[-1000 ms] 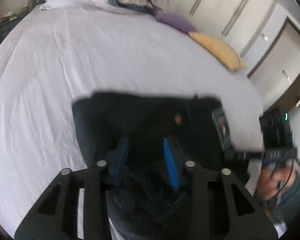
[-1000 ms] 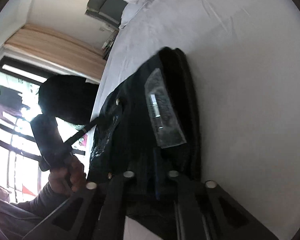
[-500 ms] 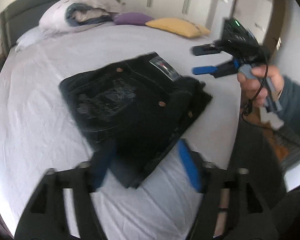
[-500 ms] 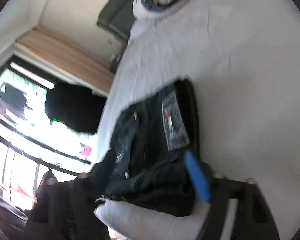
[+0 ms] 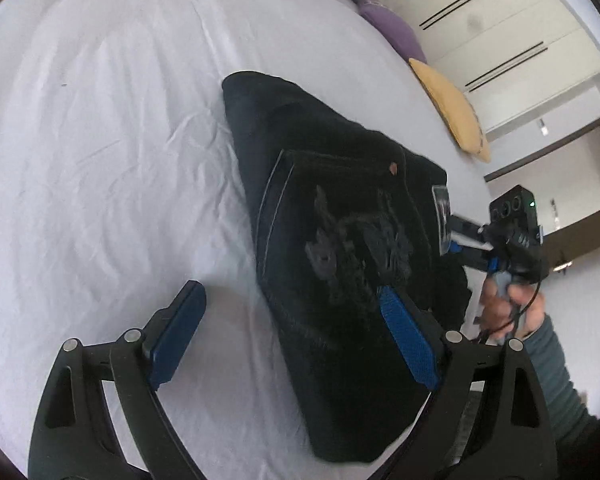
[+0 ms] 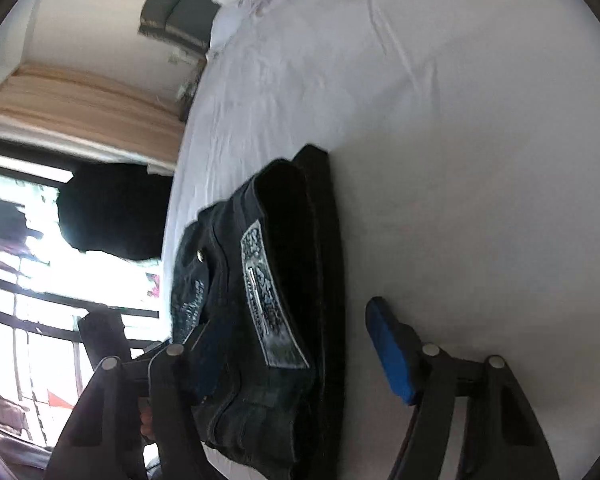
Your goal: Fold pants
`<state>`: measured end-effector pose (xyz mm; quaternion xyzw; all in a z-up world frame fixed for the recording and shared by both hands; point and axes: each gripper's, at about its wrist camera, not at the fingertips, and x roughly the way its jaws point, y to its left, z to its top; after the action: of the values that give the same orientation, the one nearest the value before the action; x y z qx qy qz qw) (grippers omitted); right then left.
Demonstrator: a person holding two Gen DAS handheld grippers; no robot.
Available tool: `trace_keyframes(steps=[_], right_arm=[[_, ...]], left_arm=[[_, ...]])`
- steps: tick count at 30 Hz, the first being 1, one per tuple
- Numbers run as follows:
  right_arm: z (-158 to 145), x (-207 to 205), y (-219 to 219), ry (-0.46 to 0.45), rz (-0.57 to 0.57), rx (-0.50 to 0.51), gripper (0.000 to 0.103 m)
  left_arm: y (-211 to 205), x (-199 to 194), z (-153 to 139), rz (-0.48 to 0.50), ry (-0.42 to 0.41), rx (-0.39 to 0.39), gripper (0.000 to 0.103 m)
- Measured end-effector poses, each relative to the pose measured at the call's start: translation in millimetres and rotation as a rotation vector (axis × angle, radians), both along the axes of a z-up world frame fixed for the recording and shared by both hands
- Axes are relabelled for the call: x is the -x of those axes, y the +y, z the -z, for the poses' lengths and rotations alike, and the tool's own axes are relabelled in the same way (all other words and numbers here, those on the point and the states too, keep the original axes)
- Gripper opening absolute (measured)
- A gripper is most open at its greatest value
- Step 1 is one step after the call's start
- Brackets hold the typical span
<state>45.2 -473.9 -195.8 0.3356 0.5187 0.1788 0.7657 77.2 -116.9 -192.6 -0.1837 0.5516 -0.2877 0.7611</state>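
Both grippers have black frames with round silver screws and flat blue pads (image 5: 407, 337), and the person's bare hand (image 5: 507, 309) has a thin black cable and a grey-green sleeve (image 5: 556, 376).

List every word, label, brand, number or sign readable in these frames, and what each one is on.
None can be read.
Waistband patch on the folded black pants: it carries pale lettering or a pattern, too blurred to read.
Same patch in the left wrist view: seen edge-on, unreadable.
Pocket embroidery: a design, no legible letters.
Device on the right hand-held gripper: a green light, no text.
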Motion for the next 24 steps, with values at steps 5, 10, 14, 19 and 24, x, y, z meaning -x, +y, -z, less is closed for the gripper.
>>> trace_keyframes(steps=[5, 10, 14, 19, 24], right_arm=[[6.7, -19.5, 10.8, 0.031, -0.018, -0.007, 0.051], [-0.3, -20.2, 27.5, 0.008, -0.02, 0.104, 0.03], [-23.3, -11.3, 45.9, -0.053, -0.02, 0.231, 0.023], [-64.4, -7.0, 73.9, -0.154, -0.042, 0.285, 0.02], [-101.8, -30.7, 103.1, -0.236, -0.09, 0.282, 0.02]], left_arm=[[-12.9, -14.1, -1.4, 0.083, 0.028, 0.014, 0.087], [-24.3, -14.1, -10.8, 0.104, -0.006, -0.034, 0.041], [-13.8, -11.0, -17.3, 0.059, -0.015, -0.008, 0.025], [6.1, -1.8, -44.8, 0.031, -0.067, -0.001, 0.021], [46.4, -14.4, -86.5, -0.032, -0.151, -0.003, 0.021]])
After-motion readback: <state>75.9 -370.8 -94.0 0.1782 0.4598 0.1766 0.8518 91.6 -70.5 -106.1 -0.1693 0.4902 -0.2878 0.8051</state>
